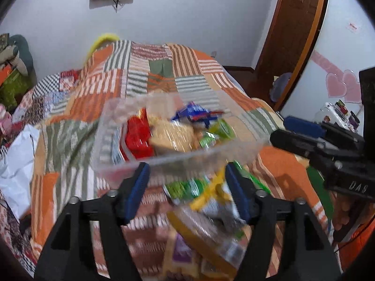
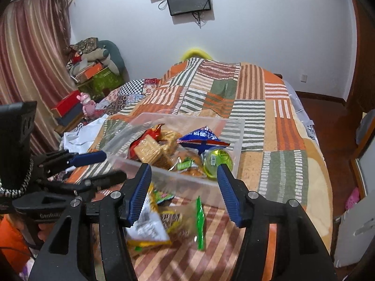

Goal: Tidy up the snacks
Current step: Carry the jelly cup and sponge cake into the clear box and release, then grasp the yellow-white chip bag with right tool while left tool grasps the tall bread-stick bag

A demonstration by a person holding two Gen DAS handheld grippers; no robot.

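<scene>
Snacks are split between two places: a loose pile [image 2: 164,217] on the bed just in front of us, and a clear plastic bin [image 2: 187,180] beyond it. Starting at the fingers: we see the left gripper [image 1: 187,192] with its fingers [image 1: 137,193] spread wide and nothing pinched between them; the right gripper [image 2: 185,192] likewise has its fingers [image 2: 228,194] apart and holds nothing. Both hover above the loose pile, which lies on the patchwork quilt [image 2: 257,107] close against the near wall of the bin. The pile shows a white-and-yellow packet [image 2: 146,229], a thin green packet [image 2: 200,222] and a brownish wrapped snack between them; the left view is blurred, so we cannot name more. We judge the step in hand to be picking the next loose packet for transfer, roughly midway through the task, since the bin is already partly filled. Bin contents: a red pack [image 1: 138,138] at its left end, cracker packs [image 2: 150,149], a blue triangular packet [image 2: 204,138], a round green cup [image 2: 218,161]. Next move, in our judgement: lower one gripper, close on a single packet by its edge, lift it over the near wall. Thin wrappers may slip or drag neighbours along.
</scene>
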